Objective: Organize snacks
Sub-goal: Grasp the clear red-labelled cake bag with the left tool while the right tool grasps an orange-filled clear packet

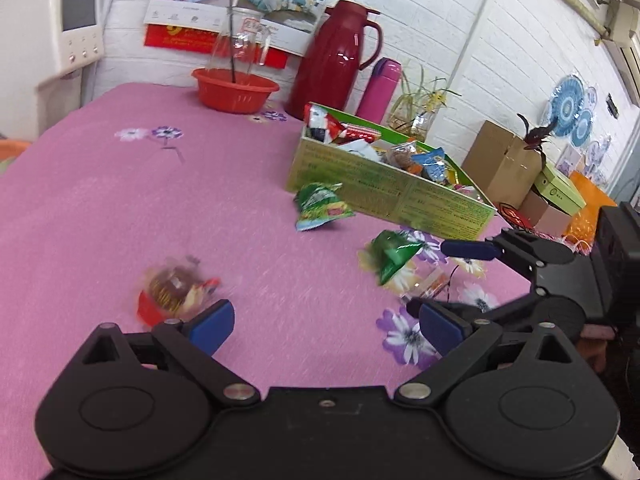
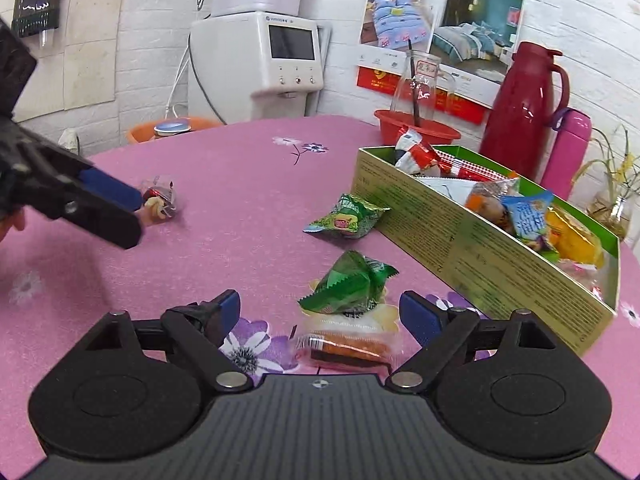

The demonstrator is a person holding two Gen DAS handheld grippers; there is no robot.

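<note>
A green cardboard box (image 1: 384, 190) (image 2: 480, 256) holds several wrapped snacks. Loose on the pink tablecloth (image 1: 140, 208) lie a green printed packet (image 1: 320, 206) (image 2: 346, 218), a green foil packet (image 1: 394, 254) (image 2: 352, 284), an orange clear-wrapped bar (image 1: 432, 284) (image 2: 348, 346) and a brown snack in clear wrap (image 1: 172, 292) (image 2: 162, 200). My left gripper (image 1: 325, 328) (image 2: 138, 216) is open, and the brown snack sits just beyond its left fingertip. My right gripper (image 2: 322, 314) (image 1: 440, 280) is open, with the orange bar between its fingers and the foil packet just ahead.
A red basin (image 1: 234, 90) with a glass jar, a red thermos (image 1: 336, 60) and a pink bottle (image 1: 380, 88) stand behind the box. A white dispenser (image 2: 260, 60) and an orange bucket (image 2: 176, 128) are off the table's far edge. Cardboard boxes (image 1: 504, 164) sit to the right.
</note>
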